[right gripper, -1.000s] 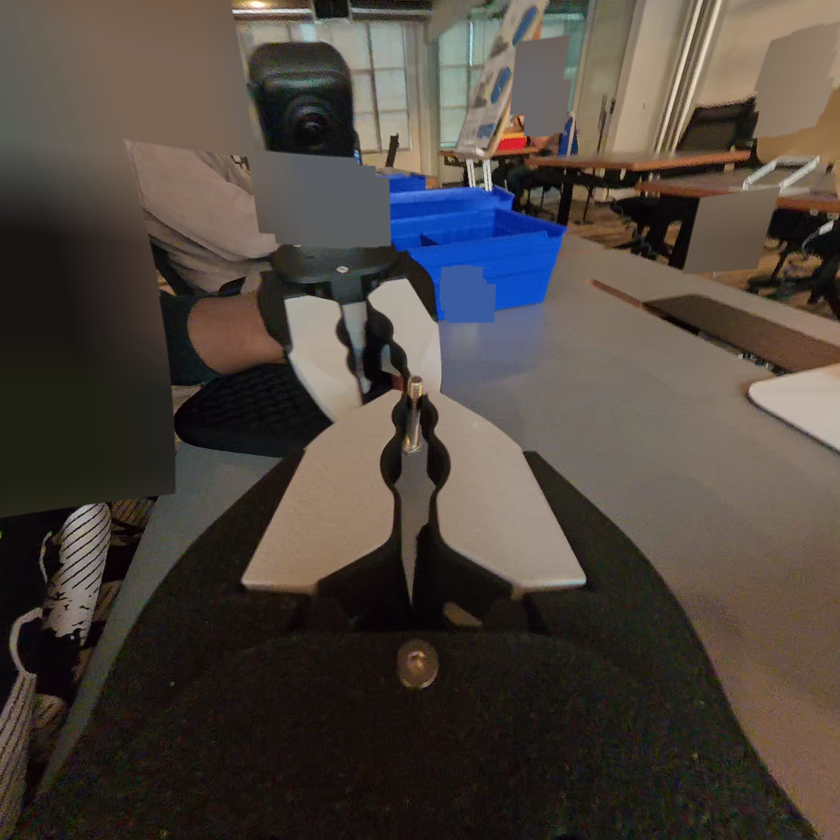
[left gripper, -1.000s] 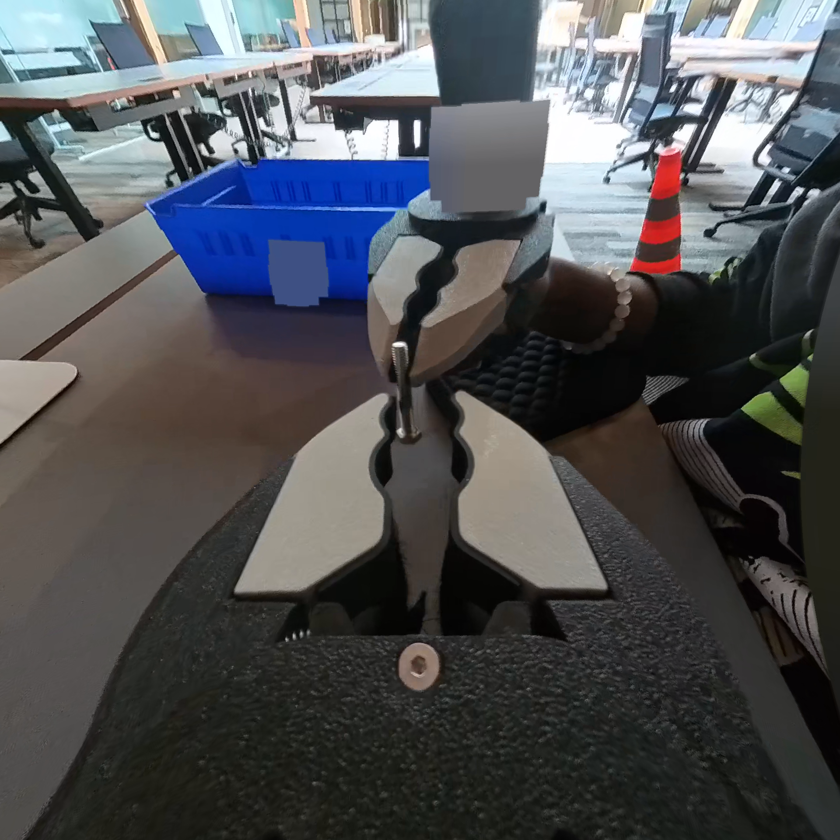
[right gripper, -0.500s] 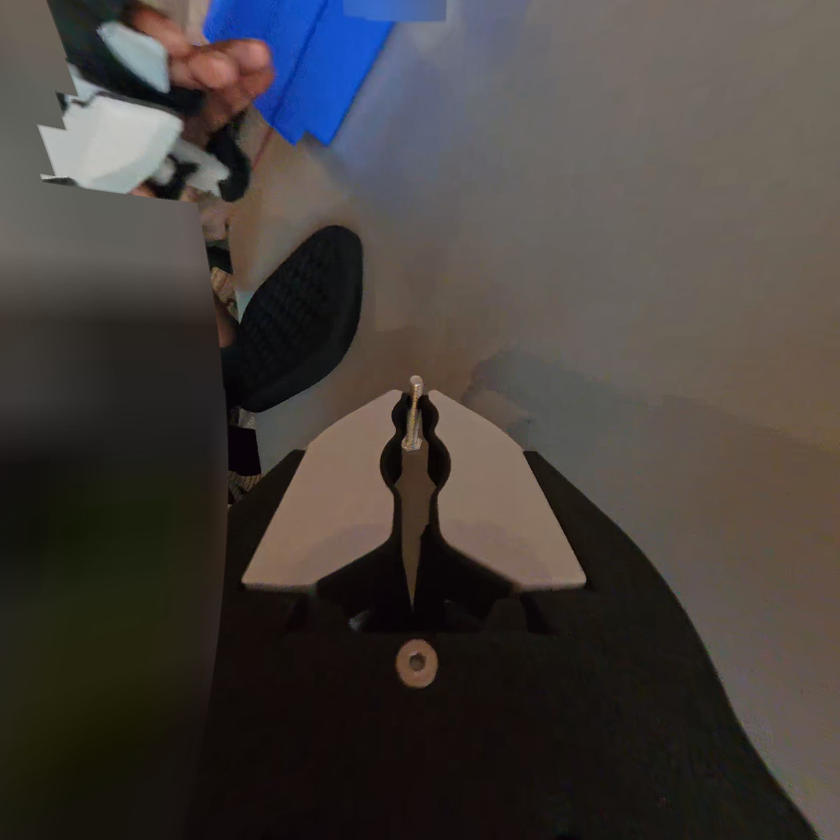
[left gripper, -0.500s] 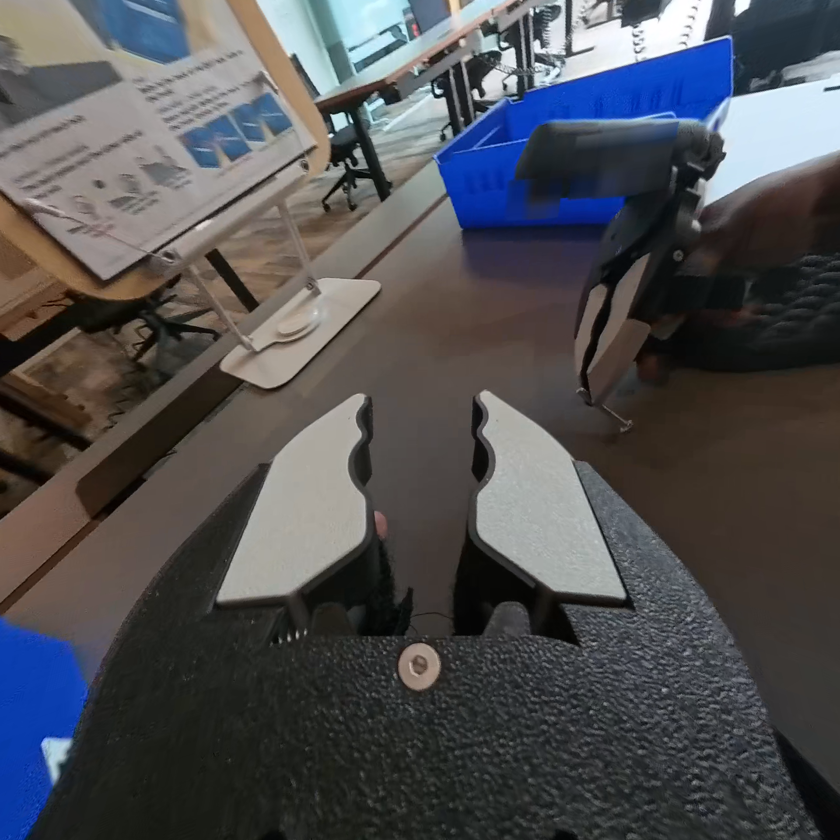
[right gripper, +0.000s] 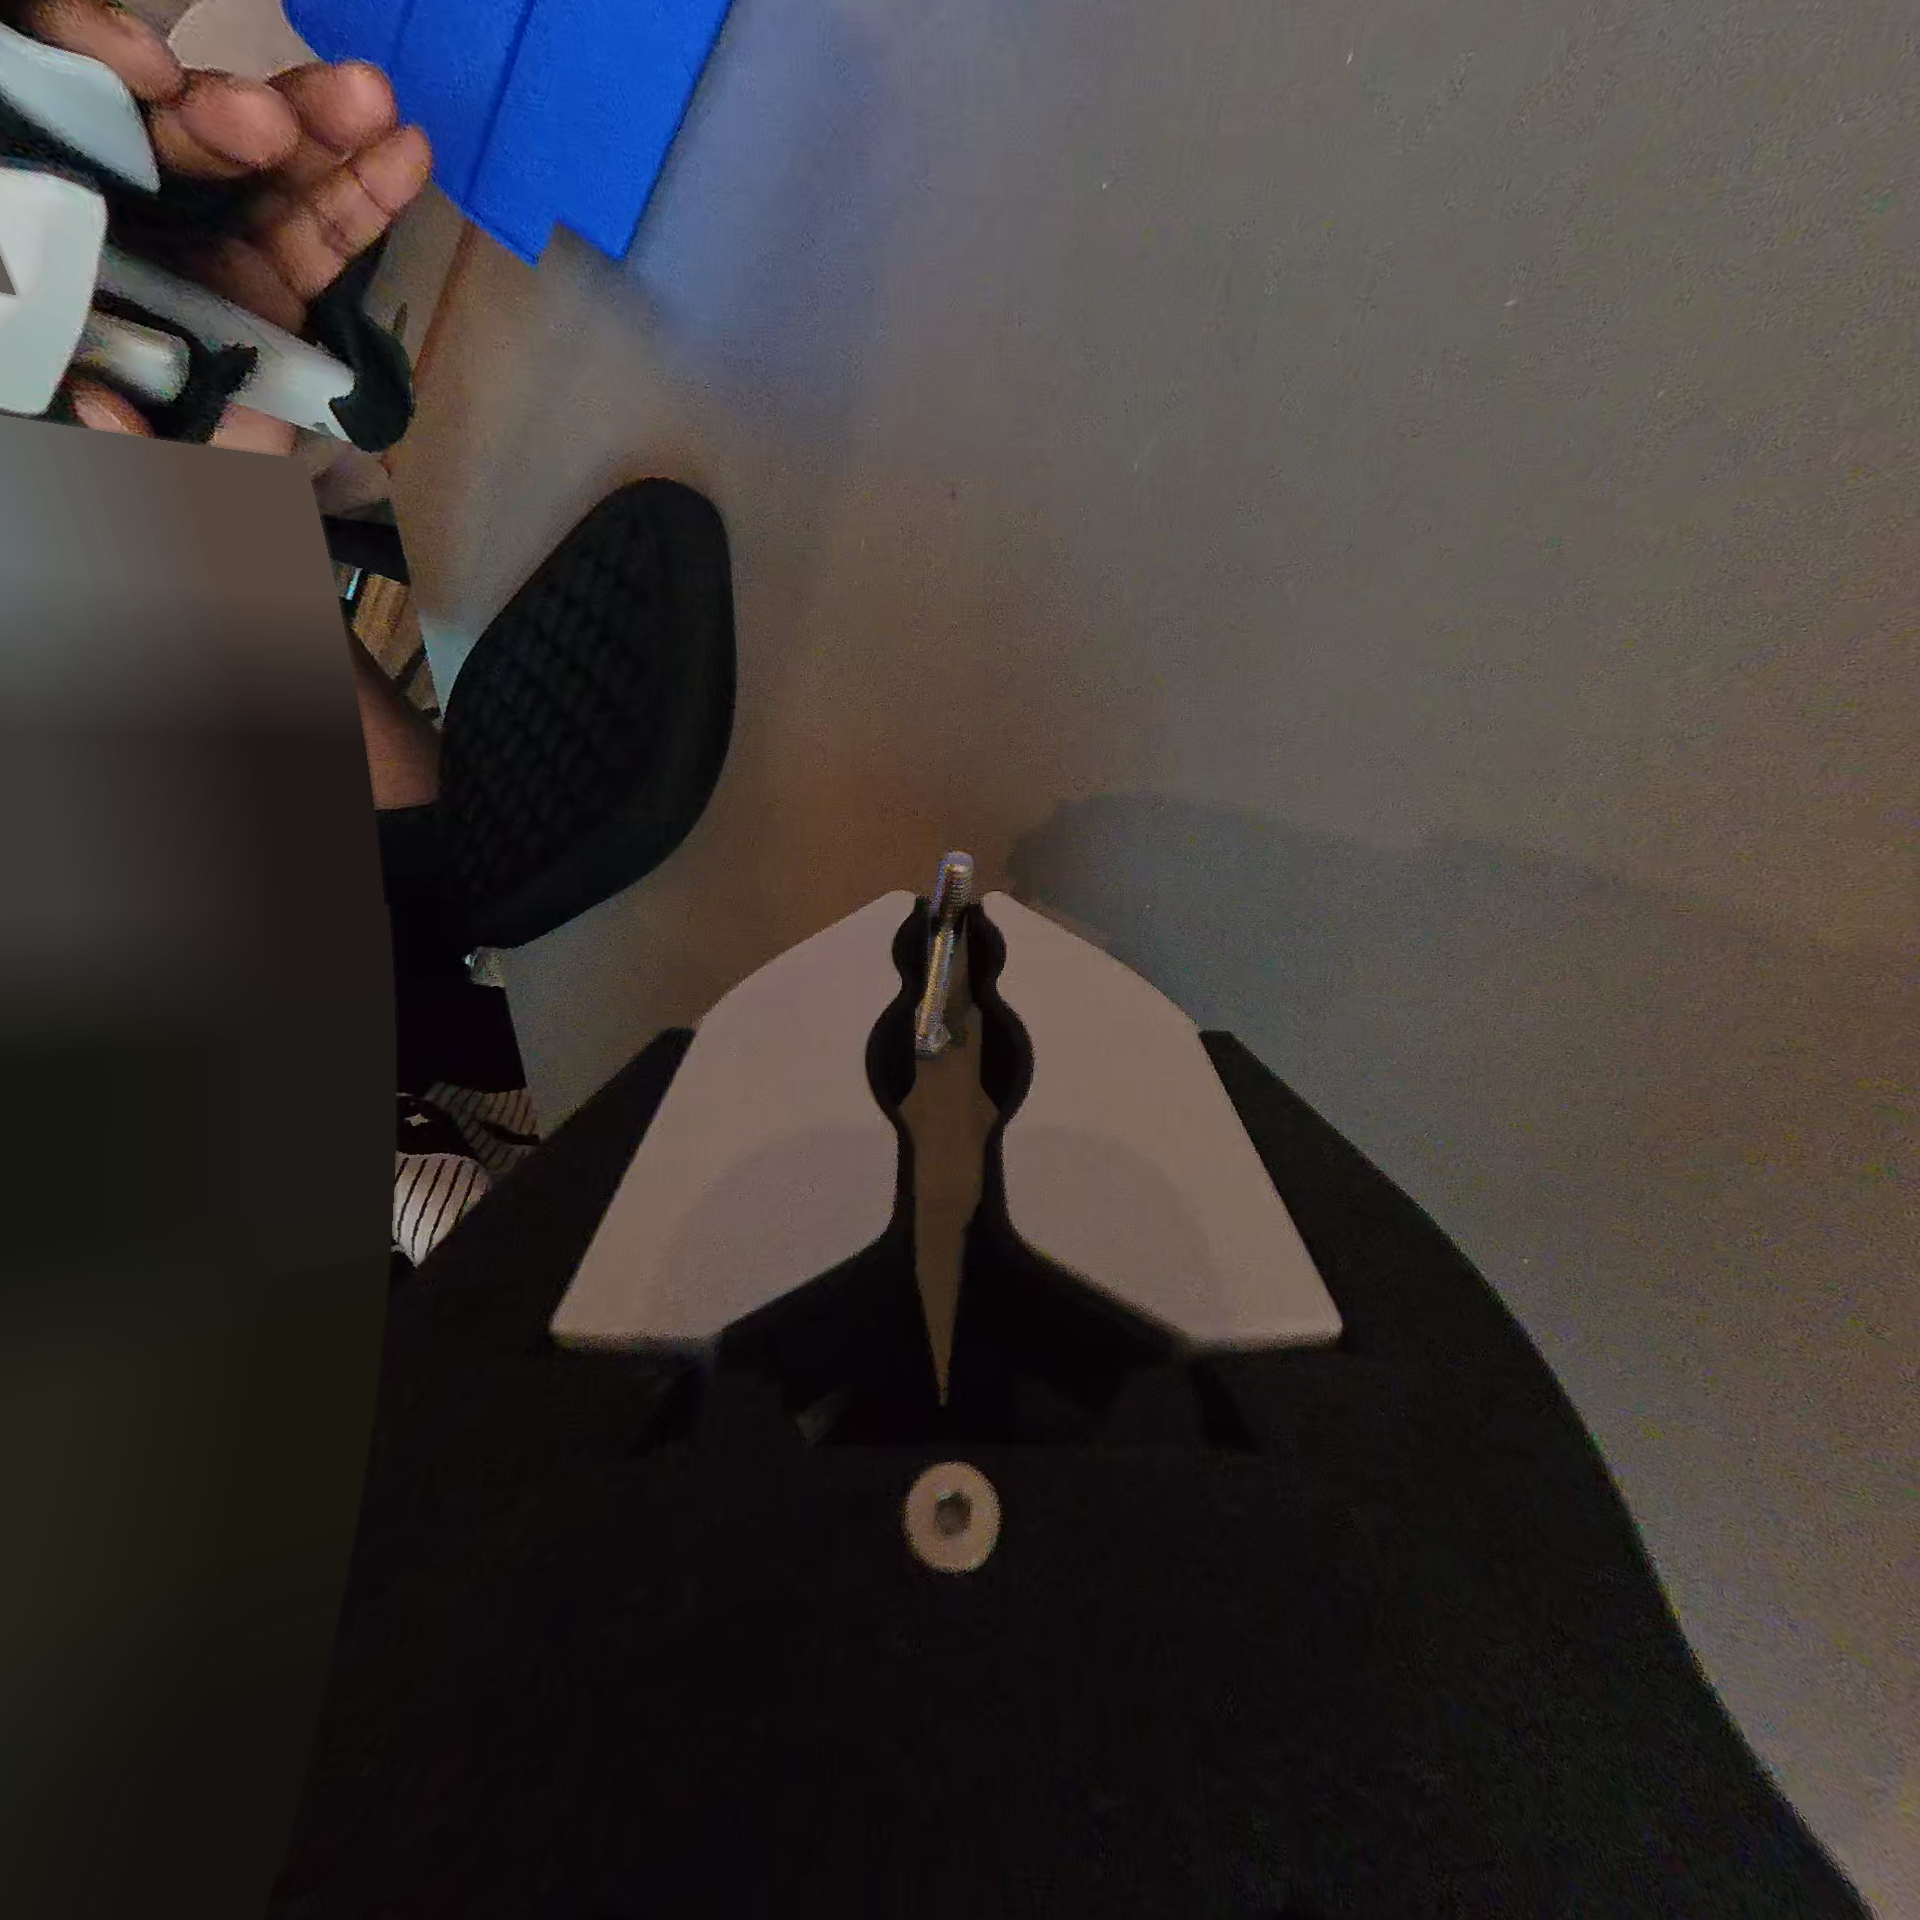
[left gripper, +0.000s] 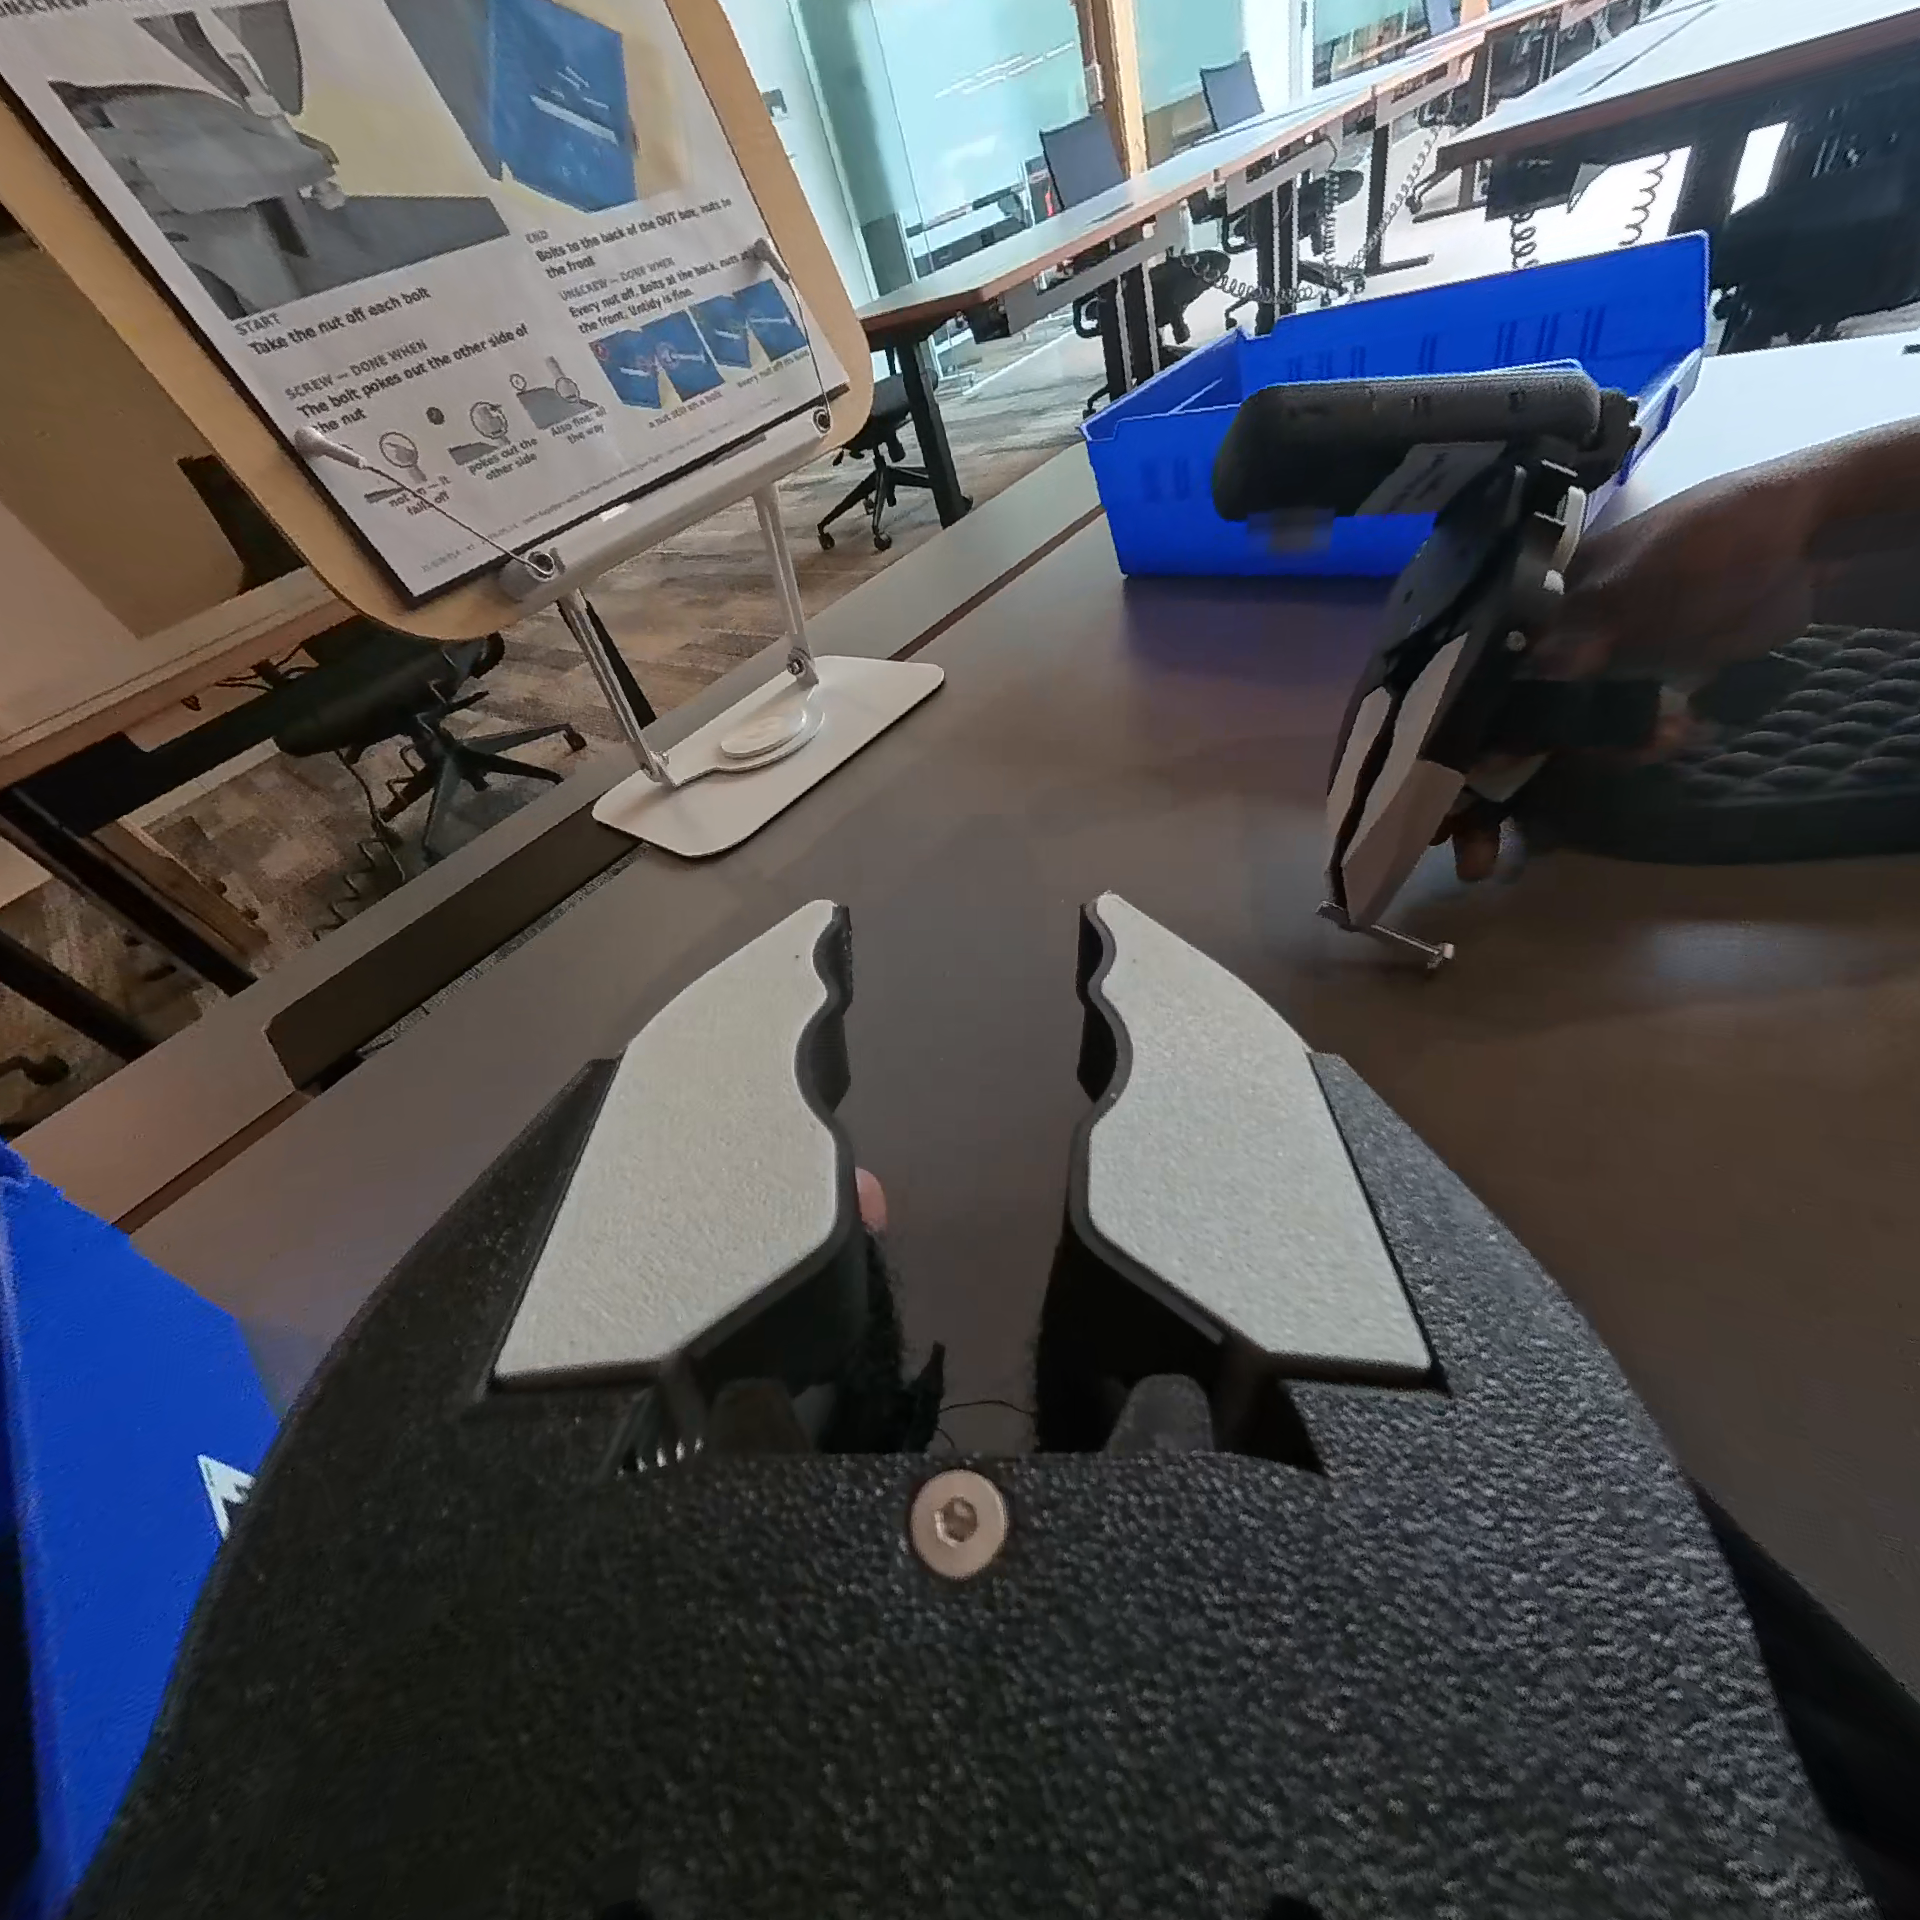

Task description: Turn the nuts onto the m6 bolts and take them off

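One bolt (right gripper: 943, 966) sits pinched in my right gripper (right gripper: 948, 904), low over the tabletop (right gripper: 1351, 520). My left gripper (left gripper: 961, 914) gapes empty (no nut in sight), so I should fetch one and start it square.

A blue bin (left gripper: 62, 1475) sits at the left edge of the left wrist view, and most of it is cut off. The other blue bin (left gripper: 1434, 436) is partly hidden behind the right gripper (left gripper: 1351, 914). In the right wrist view, a big blurry patch covers the left side. The left gripper (right gripper: 348, 400) is cut off at the top left corner there, and only a small corner of a blue bin (right gripper: 540, 114) shows. The black mat (left gripper: 1808, 748) runs off the right edge.
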`<state>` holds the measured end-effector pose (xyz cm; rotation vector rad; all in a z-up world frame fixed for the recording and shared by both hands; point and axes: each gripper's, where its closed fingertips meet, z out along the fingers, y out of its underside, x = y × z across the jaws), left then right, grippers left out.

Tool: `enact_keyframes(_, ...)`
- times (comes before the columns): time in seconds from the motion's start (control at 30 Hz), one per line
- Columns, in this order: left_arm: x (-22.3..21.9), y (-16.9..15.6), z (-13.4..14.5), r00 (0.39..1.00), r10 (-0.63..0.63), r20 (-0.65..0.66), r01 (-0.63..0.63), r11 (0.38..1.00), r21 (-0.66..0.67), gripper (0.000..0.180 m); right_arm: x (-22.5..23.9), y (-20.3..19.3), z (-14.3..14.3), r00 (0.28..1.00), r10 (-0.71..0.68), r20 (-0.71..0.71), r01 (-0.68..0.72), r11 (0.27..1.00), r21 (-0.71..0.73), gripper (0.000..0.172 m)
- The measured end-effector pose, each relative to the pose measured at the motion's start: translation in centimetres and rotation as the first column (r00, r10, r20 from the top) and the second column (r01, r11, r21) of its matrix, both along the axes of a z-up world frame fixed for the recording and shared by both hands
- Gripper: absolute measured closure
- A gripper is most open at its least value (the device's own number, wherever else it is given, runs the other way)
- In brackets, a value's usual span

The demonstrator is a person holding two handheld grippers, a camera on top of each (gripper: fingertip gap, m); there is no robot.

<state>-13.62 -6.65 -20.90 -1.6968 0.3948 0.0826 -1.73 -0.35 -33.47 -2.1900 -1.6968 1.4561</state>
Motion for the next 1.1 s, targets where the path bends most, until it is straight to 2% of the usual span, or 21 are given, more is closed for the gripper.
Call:
enact_keyframes(0.57, 0.3, 0.1, 0.1, 1.000, -0.007, -0.020, 0.007, 1.000, 0.005, 0.139, -0.2, 0.6, -0.5, 1.000, -0.021, 0.009, 0.020, 0.992, 0.122, 0.152)
enact_keyframes(0.7, -0.6, -0.3, 0.3, 0.999, 0.029, -0.029, -0.029, 1.000, -0.008, 0.139, -0.6, 0.8, 0.4, 0.997, -0.006, -0.073, 0.019, 0.984, 0.177, 0.141)
enact_keyframes(0.9, -4.4, -2.2, 1.9, 0.990, 0.141, -0.026, -0.141, 0.990, -0.012, 0.137, -0.5, 1.4, 3.5, 0.955, 0.062, -0.289, 0.037, 0.945, 0.326, 0.124)
enact_keyframes(1.1, -12.7, -6.2, 3.6, 0.933, 0.357, -0.044, -0.359, 0.929, -0.092, 0.137, 1.4, 3.6, 4.6, 0.918, 0.129, -0.376, 0.126, 0.802, 0.584, 0.114)
